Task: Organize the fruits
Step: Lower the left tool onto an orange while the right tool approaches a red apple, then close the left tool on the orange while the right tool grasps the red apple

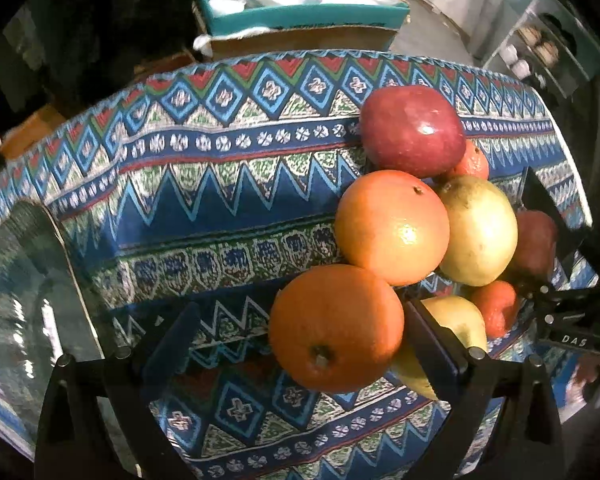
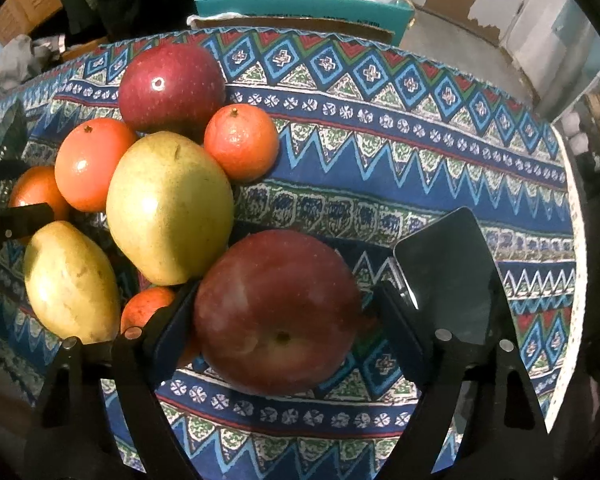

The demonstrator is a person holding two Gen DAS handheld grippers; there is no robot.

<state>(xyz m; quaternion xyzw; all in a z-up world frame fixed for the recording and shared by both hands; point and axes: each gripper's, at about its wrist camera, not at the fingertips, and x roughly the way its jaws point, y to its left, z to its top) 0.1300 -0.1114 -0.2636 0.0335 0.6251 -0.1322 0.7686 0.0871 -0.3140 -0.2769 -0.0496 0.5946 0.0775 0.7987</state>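
Observation:
Fruit lies heaped on a patterned tablecloth [image 1: 220, 184]. In the left wrist view my left gripper [image 1: 302, 306] stands open around an orange [image 1: 336, 328]; its right finger is against the orange and its left finger is apart from it. Behind are another orange [image 1: 392, 226], a yellow-green pear [image 1: 480, 232] and a red apple [image 1: 412, 128]. In the right wrist view my right gripper [image 2: 286, 292] has both pads against a big red apple [image 2: 276, 312]. Two pears [image 2: 168, 208], a second red apple [image 2: 172, 84] and mandarins [image 2: 242, 146] lie to its left.
A black phone [image 2: 452, 272] lies flat on the cloth just right of my right gripper. A clear glass dish [image 1: 28, 280] sits at the left of the table. A teal box [image 1: 300, 12] stands beyond the table's far edge. Bare floor shows at the right.

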